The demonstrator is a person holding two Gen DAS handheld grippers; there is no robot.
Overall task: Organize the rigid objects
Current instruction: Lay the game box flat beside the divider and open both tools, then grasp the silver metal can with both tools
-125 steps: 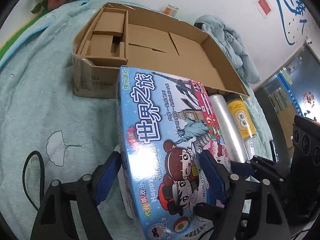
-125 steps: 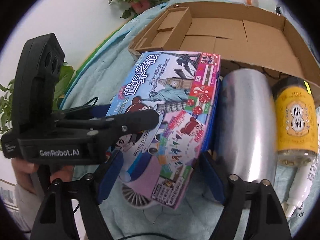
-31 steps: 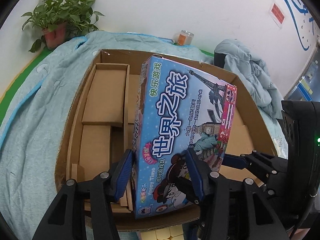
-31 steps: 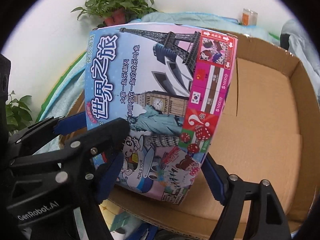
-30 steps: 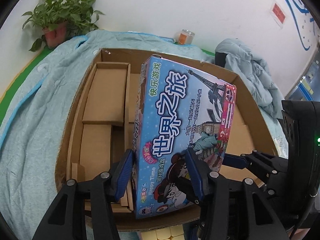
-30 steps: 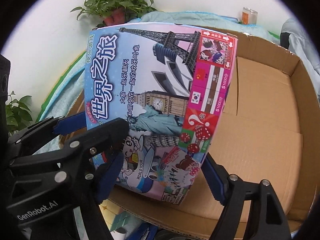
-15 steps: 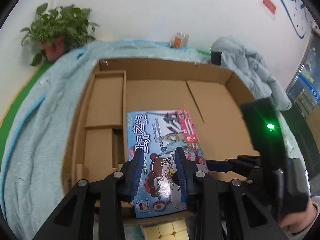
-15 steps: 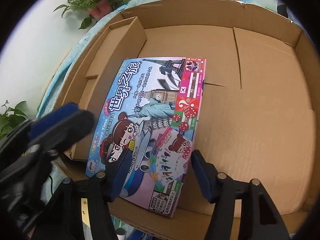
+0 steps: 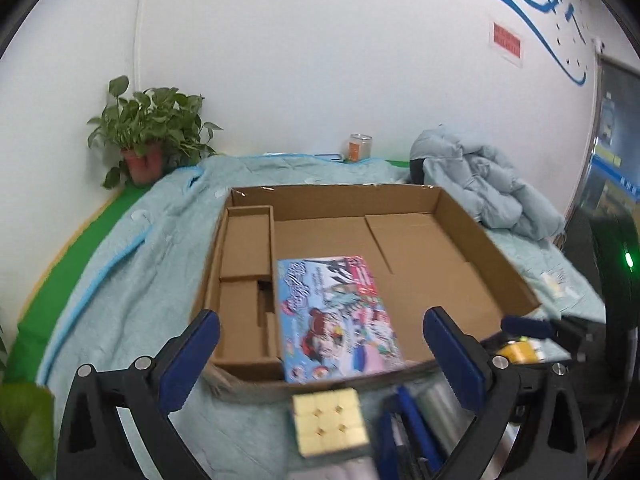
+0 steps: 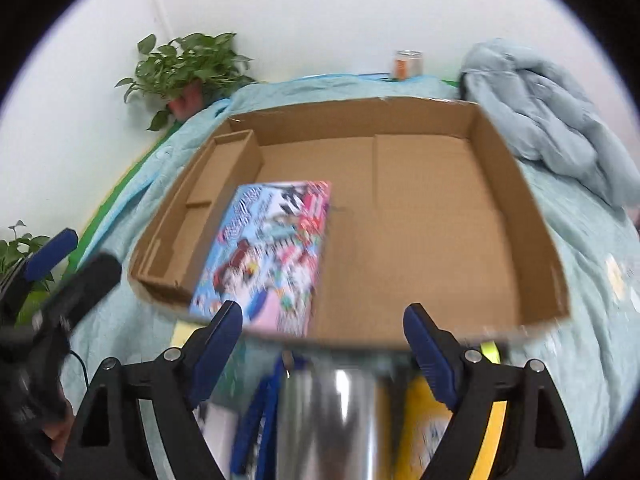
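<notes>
Teal blanket [image 9: 120,280], cardboard box [image 9: 480,240] holding game box [image 9: 336,312], both tongs spread

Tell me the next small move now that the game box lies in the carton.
Probably lower the open right gripper onto the silver cylinder just below it: the game box lies flat in the carton, and both grippers are empty.

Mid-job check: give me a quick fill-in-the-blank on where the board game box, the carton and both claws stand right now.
1. The colourful board game box lies flat inside the brown cardboard ____.
2. Both the left claw and the right claw are ____, holding nothing.
3. The pale yellow puzzle cube sits ____ the carton, on the light blue cloth.
4. The game box rests beside the carton's ____ cardboard divider, seen from the wrist views.

Missing words: carton; open; outside; left
</notes>
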